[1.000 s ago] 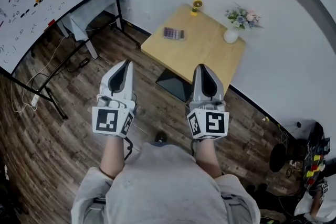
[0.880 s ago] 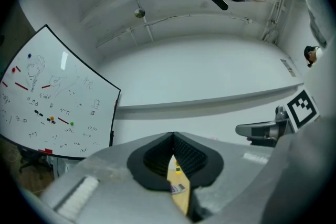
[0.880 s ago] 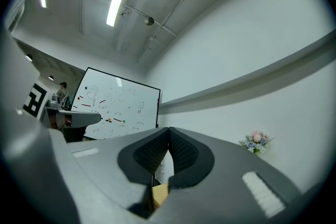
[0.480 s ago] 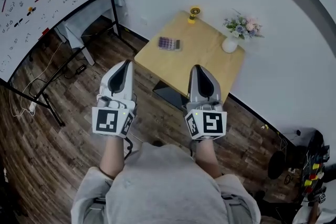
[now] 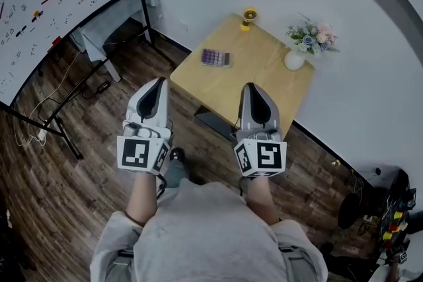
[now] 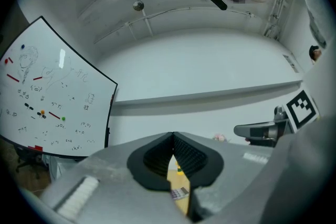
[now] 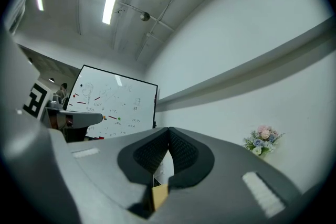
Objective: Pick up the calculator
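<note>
A small grey-purple calculator lies flat on the left part of a square wooden table against the white wall. Through the slit under the left jaws the calculator shows again, far off. My left gripper hangs over the wood floor, short of the table's near-left corner, shut and empty. My right gripper reaches over the table's near edge, also shut and empty. Both point toward the table, well short of the calculator.
On the table stand a white vase of flowers at the right and a small yellow object at the far corner. A whiteboard on a black stand is at the left, with cables on the floor. Dark equipment sits at the lower right.
Both grippers have come closer to the table; the right one now overlaps its near edge. A shoe shows below the left gripper. The jaws stayed shut.
</note>
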Demonstrator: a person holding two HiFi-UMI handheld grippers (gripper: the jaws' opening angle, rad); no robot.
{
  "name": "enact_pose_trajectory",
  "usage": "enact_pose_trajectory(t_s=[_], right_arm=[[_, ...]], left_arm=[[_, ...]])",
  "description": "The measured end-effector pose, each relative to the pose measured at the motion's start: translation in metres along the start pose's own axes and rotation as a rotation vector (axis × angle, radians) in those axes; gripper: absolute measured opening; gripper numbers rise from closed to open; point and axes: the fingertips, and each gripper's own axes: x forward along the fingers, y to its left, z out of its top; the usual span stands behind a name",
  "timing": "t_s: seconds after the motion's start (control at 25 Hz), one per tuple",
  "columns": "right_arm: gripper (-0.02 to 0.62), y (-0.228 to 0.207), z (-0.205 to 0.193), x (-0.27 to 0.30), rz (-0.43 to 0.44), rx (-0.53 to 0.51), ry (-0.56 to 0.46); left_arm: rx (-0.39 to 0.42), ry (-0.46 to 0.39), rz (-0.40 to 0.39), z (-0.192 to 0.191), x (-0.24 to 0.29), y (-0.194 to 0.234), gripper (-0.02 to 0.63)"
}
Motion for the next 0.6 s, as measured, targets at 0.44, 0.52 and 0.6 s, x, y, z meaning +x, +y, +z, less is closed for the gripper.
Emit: enact_pose_trajectory(t_s=[0.44,0.52,0.6], right_arm=[[0.003,-0.014,-0.009,0.072,-0.054,0.000,-0.007],[0.003,-0.015,-0.011,0.088,-0.061,0.001,-0.006],[0.003,-0.014,-0.014,0.104,-0.065,-0.001,-0.004]], left_arm=[[-0.006,-0.002,-0.056,-0.012,0.066,0.041,0.005],[-0.008,0.000,-0.065,-0.015,0.079,0.051,0.005],[-0.011,0.002,-0.074,-0.018,0.091,0.061,0.005]])
